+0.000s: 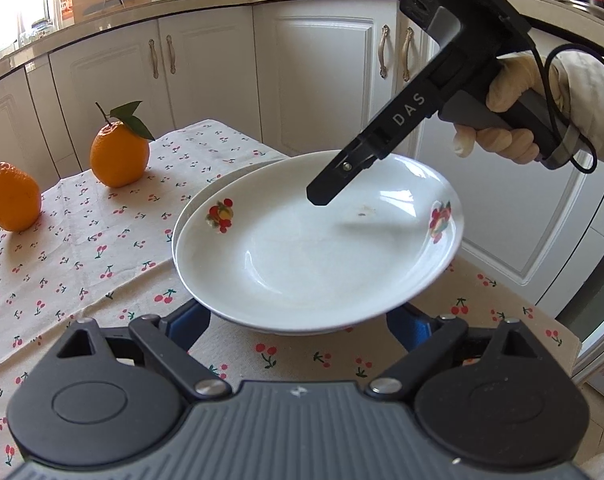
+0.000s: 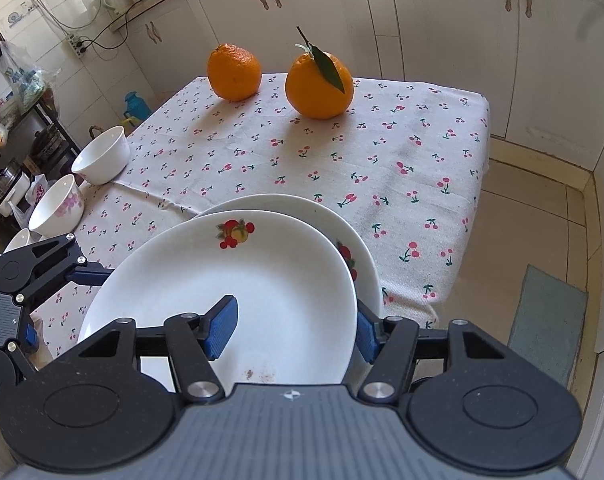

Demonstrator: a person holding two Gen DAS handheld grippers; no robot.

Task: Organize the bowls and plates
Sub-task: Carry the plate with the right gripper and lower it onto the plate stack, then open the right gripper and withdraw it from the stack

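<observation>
A small worktop (image 2: pixel 441 128) covered in a cherry-print cloth (image 2: pixel 401 168) holds 2 white plates with fruit motifs, one over the other near its front corner. The upper plate (image 2: pixel 230 292) sits tilted and off-centre on the lower plate (image 2: pixel 357 232), whose rim shows beyond it on the far and right sides. The right gripper (image 2: pixel 294 330) has its 2 blue fingers (image 2: pixel 222 328) wide apart, one over the upper plate's basin and one outside its right rim, straddling the rim without pinching it; whether either pad touches the china cannot be told. The left gripper (image 1: pixel 298 326) points at the same plates from the opposite side, its blue fingers (image 1: pixel 188 328) spread wide and passing below the near rim, holding nothing visible. A faint brown smear marks the upper plate near the right gripper. At the worktop's left edge stand 2 bowls: a plain white bowl (image 2: pixel 100 156) and a bowl with pink flowers (image 2: pixel 58 204), separate from each other, with the rim of a third white dish (image 2: pixel 16 240) just showing beside them. 2 oranges (image 2: pixel 234 72) rest at the far end, one with a leaf. By the look of it the plate stack is nearly formed but not squared, and the bowls are not yet nested
</observation>
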